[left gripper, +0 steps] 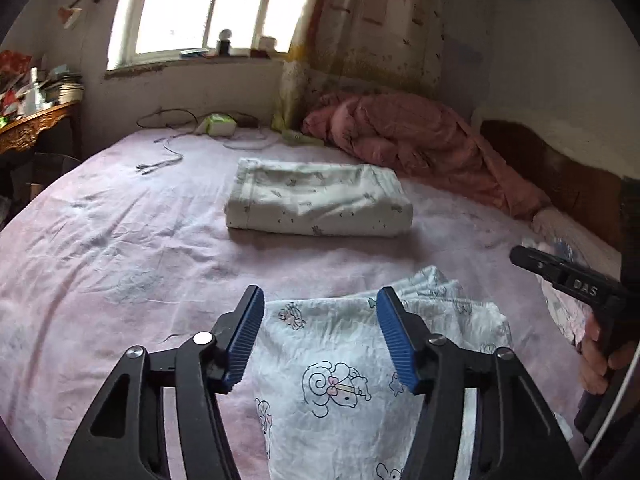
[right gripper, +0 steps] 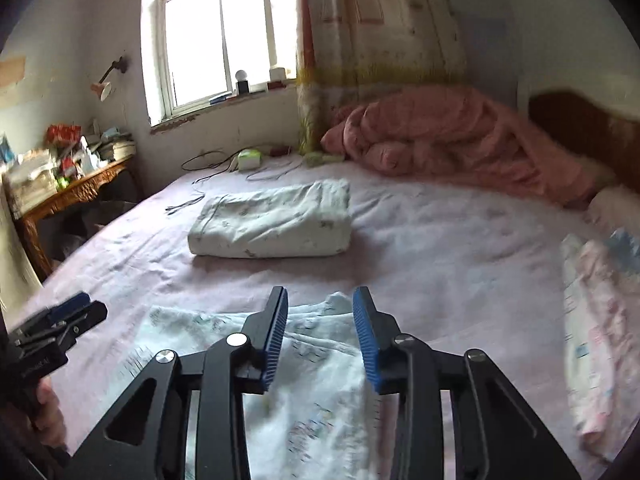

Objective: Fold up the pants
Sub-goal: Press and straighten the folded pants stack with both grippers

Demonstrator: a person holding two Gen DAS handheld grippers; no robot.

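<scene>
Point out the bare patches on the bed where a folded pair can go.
Bare sheet lies left of the white pillow, and between pillow and cartoon-print pants. Crowded: cables and the tissue pack under the window, pink quilt at the headboard, more clothes along the right edge.

A bed covered with a wrinkled pale pink sheet [left gripper: 120, 240] is shown. Folded white cartoon-print pants [left gripper: 340, 380] lie flat on it, below the tongs. Beyond the tongs rests a white printed pillow [left gripper: 316, 200]; further off are a crumpled pink quilt [left gripper: 420, 136], loose cables [left gripper: 168, 156] and a tissue pack [left gripper: 218, 124].
</scene>
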